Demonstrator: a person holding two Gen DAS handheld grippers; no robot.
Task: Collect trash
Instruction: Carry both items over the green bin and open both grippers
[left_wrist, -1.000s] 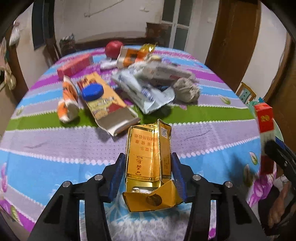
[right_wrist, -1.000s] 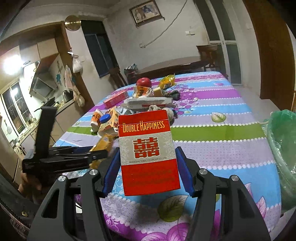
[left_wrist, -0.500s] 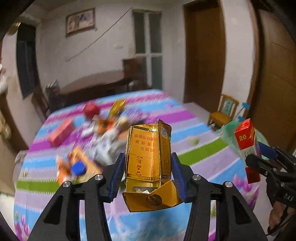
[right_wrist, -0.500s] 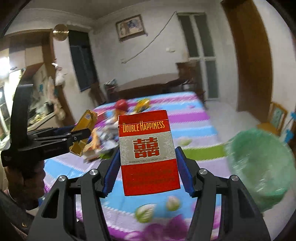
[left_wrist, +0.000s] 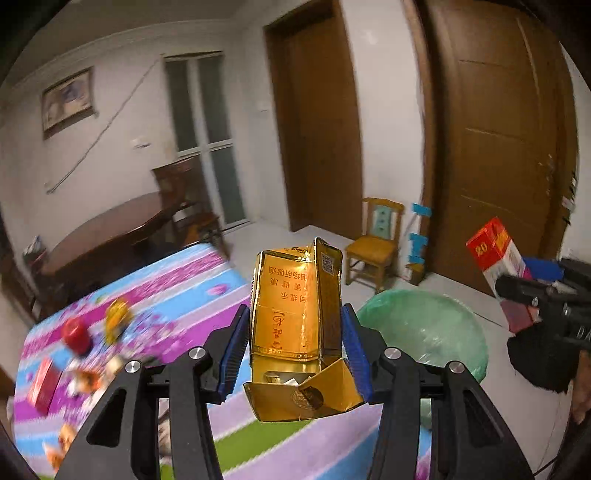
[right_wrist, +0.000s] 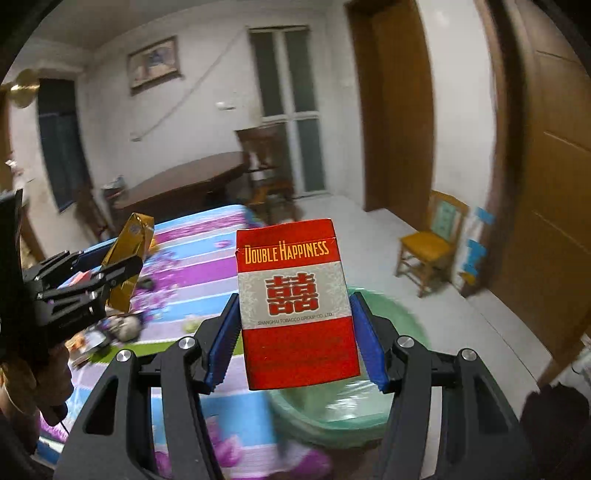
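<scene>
Left gripper (left_wrist: 293, 347) is clamped on a gold cigarette pack (left_wrist: 295, 306) — blue pads press both narrow sides. The pack is upright and crumpled; its flip lid hangs open at the bottom edge nearest the camera, with foil showing inside. Red print runs upside down on the face, and there's a small QR-type square on the side panel.

Right gripper (right_wrist: 295, 332) is clamped on a red cigarette pack (right_wrist: 297, 314), also upright. Its red top band reads "DOUBLE HAPPINESS" in yellow. Below that is a grey middle band with a red double-happiness character, then a plain red lower half. The lid is closed and the box looks intact.

Both packs are in the air, off the table (left_wrist: 192, 280). A green-lined bin (left_wrist: 424, 332) sits on the floor just past the table edge. In the right wrist view the red pack is in front of the bin's rim; in the left view the gold pack is just left of it.

Remaining litter on the striped cloth is motion-blurred — a red round item (left_wrist: 75, 332) and a red box (left_wrist: 42, 384) are discernible.
</scene>
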